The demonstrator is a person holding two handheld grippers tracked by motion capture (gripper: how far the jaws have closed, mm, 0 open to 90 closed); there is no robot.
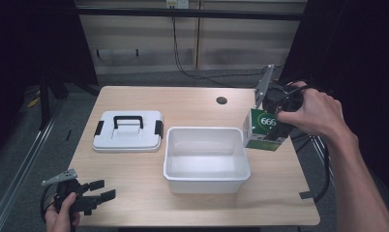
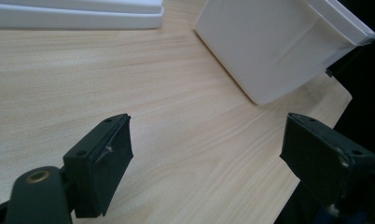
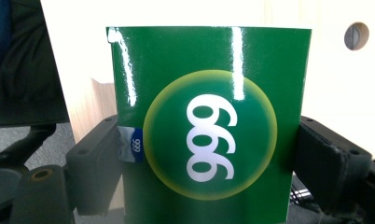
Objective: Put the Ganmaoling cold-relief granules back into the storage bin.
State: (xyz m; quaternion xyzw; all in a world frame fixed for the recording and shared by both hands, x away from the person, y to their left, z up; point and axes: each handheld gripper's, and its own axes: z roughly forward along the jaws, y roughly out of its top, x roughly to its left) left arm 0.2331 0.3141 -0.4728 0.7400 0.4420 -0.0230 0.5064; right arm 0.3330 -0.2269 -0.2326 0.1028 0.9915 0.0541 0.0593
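The right gripper has its fingers clamped on a green box just beside the white bin. The left gripper hangs spread apart over the table.

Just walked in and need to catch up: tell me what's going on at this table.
A person holds a gripper in each hand. The right gripper is shut on a green box marked 999, held beside the right rim of an open white bin at the table's middle. The bin looks empty. Its white lid, with a black handle, lies flat to the left of it. The left gripper is open at the near left corner, holding nothing.
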